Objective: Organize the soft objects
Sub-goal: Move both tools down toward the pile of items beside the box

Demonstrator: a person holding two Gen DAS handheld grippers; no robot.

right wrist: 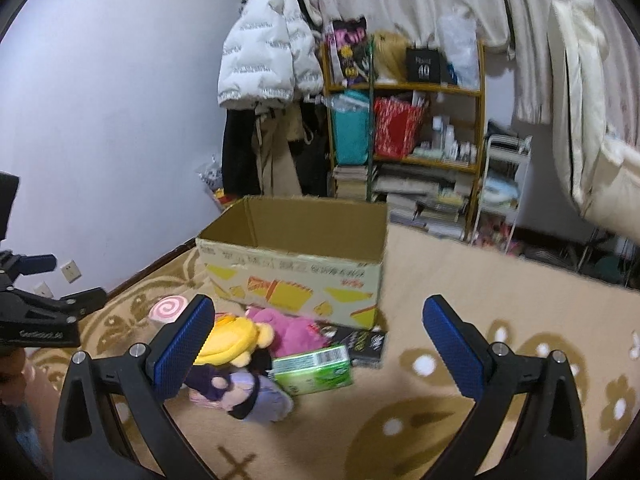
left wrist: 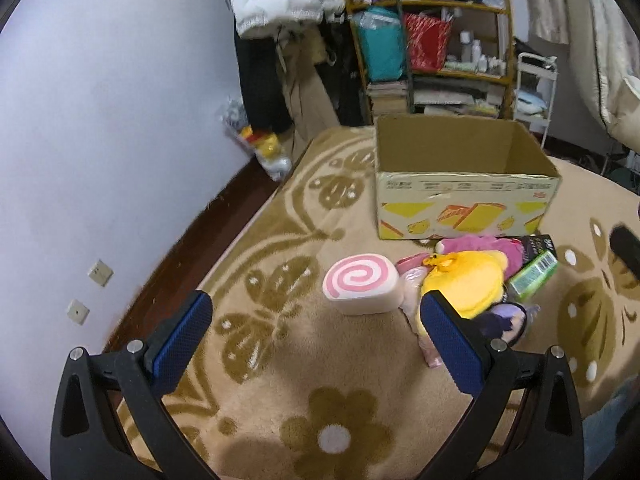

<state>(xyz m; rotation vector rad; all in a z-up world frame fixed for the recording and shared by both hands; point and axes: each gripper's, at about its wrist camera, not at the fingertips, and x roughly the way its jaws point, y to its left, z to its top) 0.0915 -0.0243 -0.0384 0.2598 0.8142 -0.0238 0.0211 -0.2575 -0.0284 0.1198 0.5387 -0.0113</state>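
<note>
An open cardboard box (left wrist: 460, 176) stands on the beige flowered carpet; it also shows in the right wrist view (right wrist: 296, 268). In front of it lies a pile of soft toys: a pink swirl cushion (left wrist: 362, 284), a yellow plush (left wrist: 468, 280), a pink plush (right wrist: 294, 330) and a purple doll (right wrist: 244, 390). A green packet (right wrist: 314, 370) and a black box (right wrist: 366, 344) lie among them. My left gripper (left wrist: 316, 320) is open and empty, just short of the swirl cushion. My right gripper (right wrist: 318, 328) is open and empty, above the pile.
A wooden shelf (right wrist: 424, 136) full of bags, bottles and books stands behind the box, with hanging coats (right wrist: 268, 56) to its left. A white cart (right wrist: 504, 188) and bedding (right wrist: 592, 128) are at the right. The wall and dark skirting (left wrist: 192, 248) run along the left.
</note>
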